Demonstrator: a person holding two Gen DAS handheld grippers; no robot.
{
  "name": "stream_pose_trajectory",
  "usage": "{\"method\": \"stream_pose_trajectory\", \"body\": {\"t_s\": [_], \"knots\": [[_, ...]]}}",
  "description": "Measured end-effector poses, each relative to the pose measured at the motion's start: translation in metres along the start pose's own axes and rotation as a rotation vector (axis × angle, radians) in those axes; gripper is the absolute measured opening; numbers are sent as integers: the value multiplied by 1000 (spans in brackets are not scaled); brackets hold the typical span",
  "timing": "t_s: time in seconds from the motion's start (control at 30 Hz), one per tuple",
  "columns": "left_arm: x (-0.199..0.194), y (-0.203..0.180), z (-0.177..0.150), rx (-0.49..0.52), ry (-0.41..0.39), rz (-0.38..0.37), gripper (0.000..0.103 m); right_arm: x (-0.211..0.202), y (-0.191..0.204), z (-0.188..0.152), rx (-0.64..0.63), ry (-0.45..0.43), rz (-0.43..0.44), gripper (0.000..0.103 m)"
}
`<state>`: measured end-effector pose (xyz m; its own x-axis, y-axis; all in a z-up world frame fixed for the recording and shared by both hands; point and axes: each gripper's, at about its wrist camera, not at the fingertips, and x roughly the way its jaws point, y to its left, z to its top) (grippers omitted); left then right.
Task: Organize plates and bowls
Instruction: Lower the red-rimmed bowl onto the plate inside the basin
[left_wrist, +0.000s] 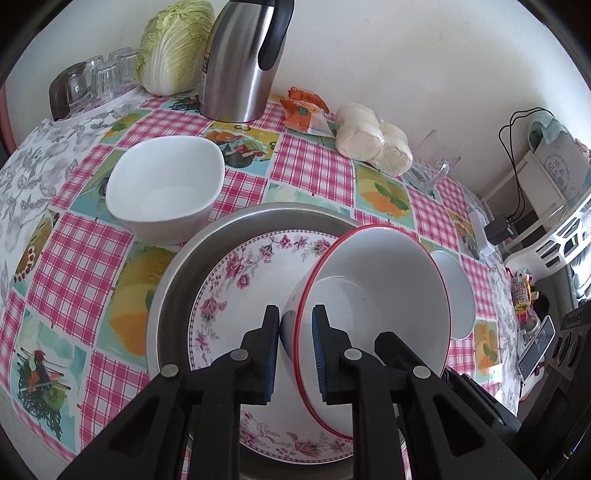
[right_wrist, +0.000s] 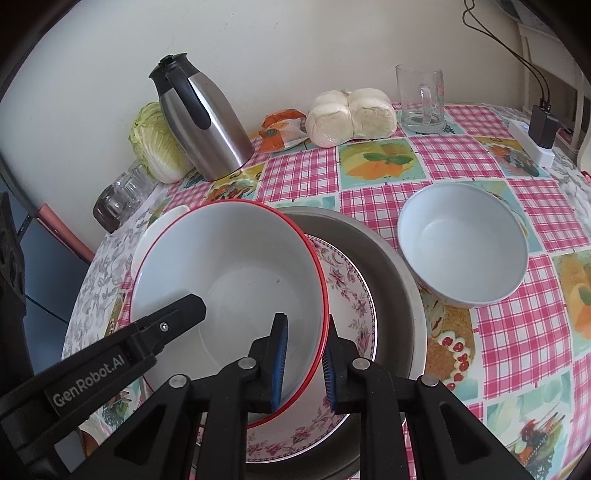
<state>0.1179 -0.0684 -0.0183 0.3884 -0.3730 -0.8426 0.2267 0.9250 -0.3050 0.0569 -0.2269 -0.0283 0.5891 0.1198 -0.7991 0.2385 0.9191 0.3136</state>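
A white bowl with a red rim (left_wrist: 373, 295) (right_wrist: 229, 266) hangs tilted over a floral plate (left_wrist: 240, 273) (right_wrist: 351, 295), which lies in a round metal tray (left_wrist: 173, 280) (right_wrist: 399, 266). My left gripper (left_wrist: 295, 314) is shut on one side of the bowl's wall. My right gripper (right_wrist: 306, 321) is shut on the opposite side, rim between its blue pads. A squarish white bowl (left_wrist: 166, 188) stands left of the tray, mostly hidden in the right wrist view. A round white bowl (right_wrist: 461, 251) (left_wrist: 458, 291) stands to the tray's right.
Along the wall stand a steel thermos jug (left_wrist: 240, 62), a cabbage (left_wrist: 173, 48), upturned glasses (left_wrist: 96, 77), an orange packet (left_wrist: 306, 110), bagged buns (right_wrist: 351, 114) and a glass mug (right_wrist: 421, 99). A power strip (right_wrist: 532, 144) lies at the table's far right edge.
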Motion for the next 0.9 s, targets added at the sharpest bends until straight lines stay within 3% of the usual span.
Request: {"method": "stream_pose_trajectory", "body": {"t_s": [0.6, 0.9], "knots": [[8, 2, -2, -27, 33, -1, 22, 6, 0, -1, 21, 27, -3, 24], [11, 5, -2, -64, 42, -26, 28, 9, 2, -2, 19, 28, 2, 32]]}}
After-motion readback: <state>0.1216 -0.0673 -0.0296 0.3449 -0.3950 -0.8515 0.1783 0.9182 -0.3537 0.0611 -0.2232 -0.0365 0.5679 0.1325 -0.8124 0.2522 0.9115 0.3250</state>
